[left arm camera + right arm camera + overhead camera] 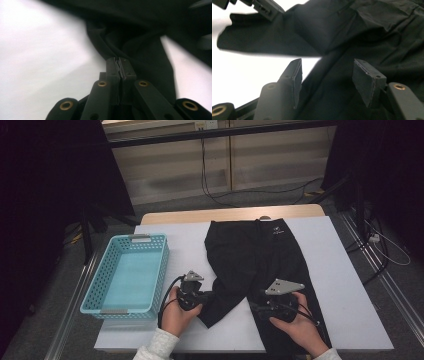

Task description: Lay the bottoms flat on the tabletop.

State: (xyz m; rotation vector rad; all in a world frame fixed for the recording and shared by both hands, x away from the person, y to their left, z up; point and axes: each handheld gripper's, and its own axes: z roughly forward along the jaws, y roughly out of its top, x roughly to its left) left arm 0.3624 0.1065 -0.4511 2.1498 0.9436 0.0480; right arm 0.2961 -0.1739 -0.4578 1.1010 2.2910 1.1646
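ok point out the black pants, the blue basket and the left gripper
black pants (260,255), high view, upper middle of the fabric
blue basket (162,270), high view, right wall
left gripper (121,65), left gripper view, between its shut fingers

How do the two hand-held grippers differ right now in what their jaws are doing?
The left hand-held gripper is shut, pinching a fold of the black trousers; the right hand-held gripper stands open, pads clear of the cloth beneath. The left sits at the bunched leg, the right over the flatter leg. Both rest low over the trousers.

Matt black cloth trousers lie on a smooth white table beside a perforated turquoise plastic basket.
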